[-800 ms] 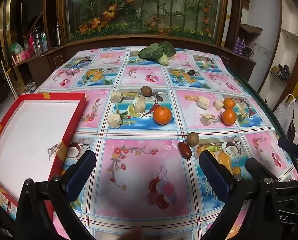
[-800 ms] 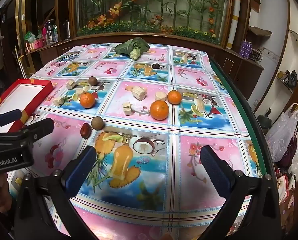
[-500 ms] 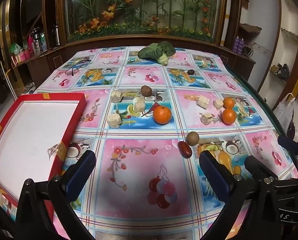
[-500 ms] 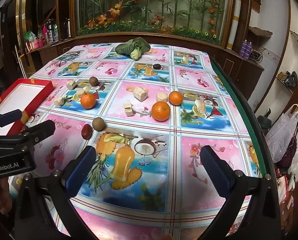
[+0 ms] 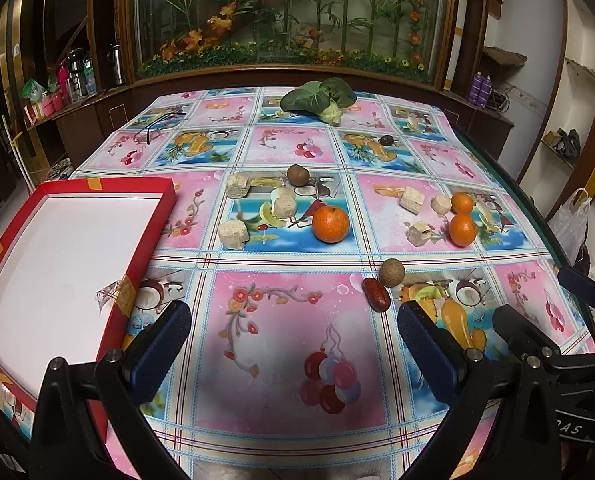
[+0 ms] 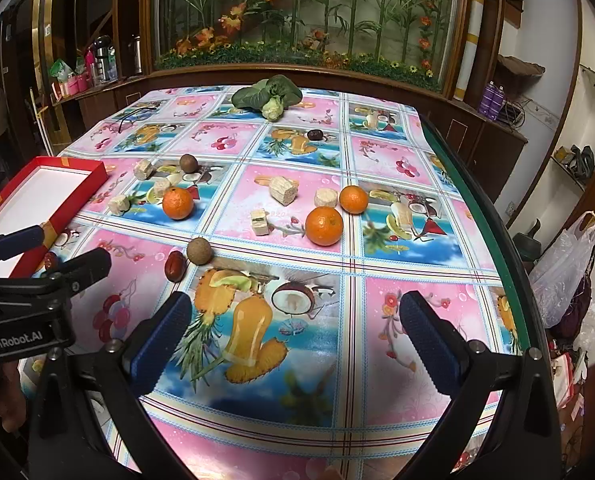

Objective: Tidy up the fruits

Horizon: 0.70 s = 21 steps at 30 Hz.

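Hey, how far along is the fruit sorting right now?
Nothing looks done: the red box is empty. Nothing is in hand either; the left gripper and right gripper are open above the tablecloth. Left: three oranges, the date and the brown round fruits.

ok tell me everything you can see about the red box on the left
The shallow red cardboard box has low red walls and a plain white floor with nothing in it. Tan tape patches sit on its rim, and a torn piece hangs at the near edge. It lies flat on the fruit-print tablecloth, overhanging the table's left edge; no fruit touches it.
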Tool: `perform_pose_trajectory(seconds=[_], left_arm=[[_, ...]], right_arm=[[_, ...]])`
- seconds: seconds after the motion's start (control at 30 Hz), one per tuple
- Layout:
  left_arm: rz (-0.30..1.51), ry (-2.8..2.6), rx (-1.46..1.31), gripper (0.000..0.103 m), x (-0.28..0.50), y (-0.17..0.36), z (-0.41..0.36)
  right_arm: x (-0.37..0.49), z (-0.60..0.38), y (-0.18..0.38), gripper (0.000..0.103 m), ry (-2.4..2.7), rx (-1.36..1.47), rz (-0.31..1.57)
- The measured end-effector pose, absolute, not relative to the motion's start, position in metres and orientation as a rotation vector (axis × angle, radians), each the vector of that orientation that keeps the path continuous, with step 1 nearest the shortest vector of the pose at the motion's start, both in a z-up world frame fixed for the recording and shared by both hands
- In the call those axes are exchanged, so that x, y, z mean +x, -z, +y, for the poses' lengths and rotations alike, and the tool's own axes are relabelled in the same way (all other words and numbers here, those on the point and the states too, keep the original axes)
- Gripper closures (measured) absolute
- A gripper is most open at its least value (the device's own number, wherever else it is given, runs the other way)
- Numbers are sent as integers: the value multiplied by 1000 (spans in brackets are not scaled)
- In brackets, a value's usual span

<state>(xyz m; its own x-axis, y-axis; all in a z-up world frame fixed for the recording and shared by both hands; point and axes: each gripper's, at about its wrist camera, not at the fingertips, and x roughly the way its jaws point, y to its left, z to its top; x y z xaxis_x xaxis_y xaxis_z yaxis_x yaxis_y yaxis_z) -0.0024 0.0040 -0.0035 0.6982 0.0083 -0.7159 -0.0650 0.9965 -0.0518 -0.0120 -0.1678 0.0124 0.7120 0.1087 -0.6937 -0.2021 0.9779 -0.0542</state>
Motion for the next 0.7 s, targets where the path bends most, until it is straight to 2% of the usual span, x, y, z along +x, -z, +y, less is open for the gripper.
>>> perform_pose_trajectory(seconds=[0.7], left_arm=[[813,-48,-79,0,-1,7,6]], right_arm=[[-6,-165,-10,0,-164,-122,768]])
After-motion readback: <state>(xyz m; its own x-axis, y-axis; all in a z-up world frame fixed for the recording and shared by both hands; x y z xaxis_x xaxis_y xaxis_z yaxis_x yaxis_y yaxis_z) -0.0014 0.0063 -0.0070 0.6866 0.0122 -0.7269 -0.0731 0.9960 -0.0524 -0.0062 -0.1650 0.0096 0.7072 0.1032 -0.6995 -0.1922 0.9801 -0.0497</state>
